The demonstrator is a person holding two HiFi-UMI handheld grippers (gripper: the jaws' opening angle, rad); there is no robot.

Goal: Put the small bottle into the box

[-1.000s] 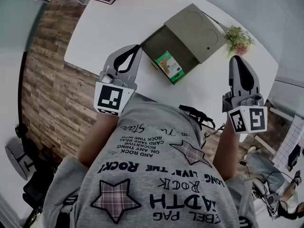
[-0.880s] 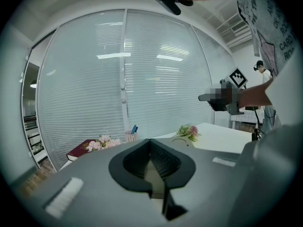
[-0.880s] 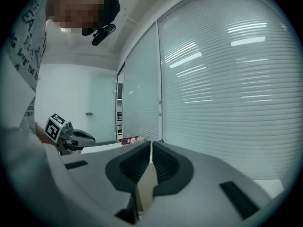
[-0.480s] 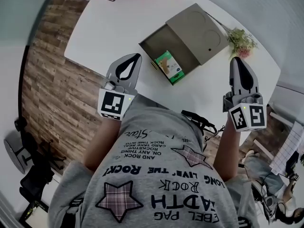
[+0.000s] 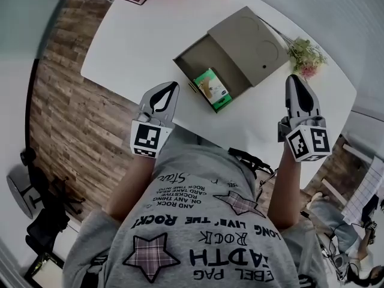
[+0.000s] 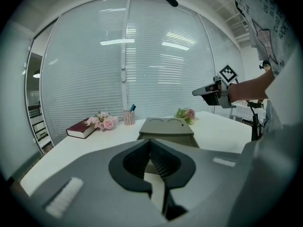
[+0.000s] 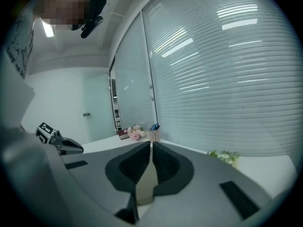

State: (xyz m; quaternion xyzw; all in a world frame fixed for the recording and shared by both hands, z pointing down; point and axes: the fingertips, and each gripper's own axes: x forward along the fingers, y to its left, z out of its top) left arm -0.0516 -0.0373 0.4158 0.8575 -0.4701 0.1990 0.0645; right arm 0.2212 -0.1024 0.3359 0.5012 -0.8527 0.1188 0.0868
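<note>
— Where's the small bottle (image 5: 211, 89)?

— As far as I can see, it lies on its side inside the open box (image 5: 201, 59), against the near right wall. It's green and tan. I can't make out a cap from up here. The lid (image 5: 249, 41) sits on the far right part of the box.

— And your tools?

— My left tool (image 5: 171, 89) is clenched on nothing, over the near edge of the tabletop (image 5: 138, 35), just left of the box. My right tool (image 5: 295, 81) is clenched and empty too, well off to the right.

— How would the bottle handle?

— I judge it light and stiff, with a smooth printed skin that could slip. I'd take it across its narrow sides, at the middle, with modest pressure so it doesn't squirt out.
</note>
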